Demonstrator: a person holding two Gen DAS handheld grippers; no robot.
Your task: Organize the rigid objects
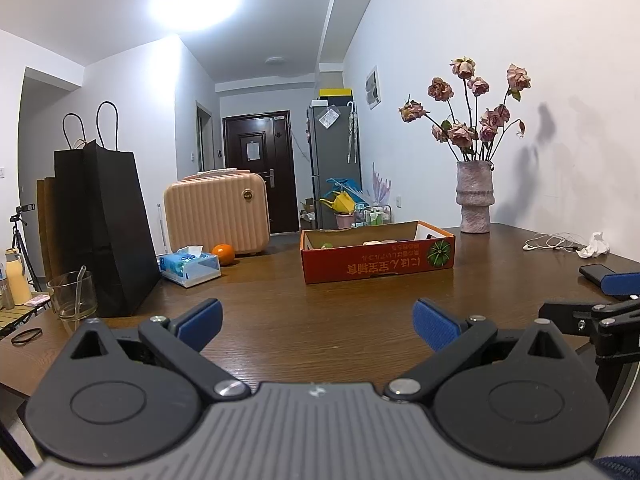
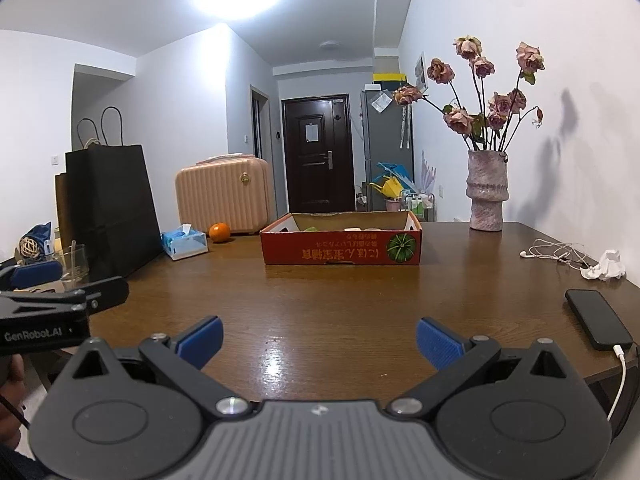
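A shallow red cardboard box [image 1: 378,262] [image 2: 340,248] stands on the brown wooden table [image 1: 320,312] [image 2: 320,300], far from both grippers; a green item and some pale items lie inside, mostly hidden by its wall. My left gripper [image 1: 318,324] is open and empty above the table's near edge. My right gripper [image 2: 319,338] is open and empty, level with it to the right. Each gripper shows at the side of the other's view. An orange [image 1: 223,254] [image 2: 219,232] and a tissue box [image 1: 190,266] [image 2: 185,243] sit left of the red box.
A black paper bag [image 1: 100,232] [image 2: 108,208], a glass [image 1: 72,294] and a peach suitcase [image 1: 216,212] are at the left. A vase of dried roses [image 1: 475,200] [image 2: 486,192] is at the back right. Earphones [image 2: 552,254], crumpled tissue [image 2: 606,266] and a black phone [image 2: 598,318] lie at the right.
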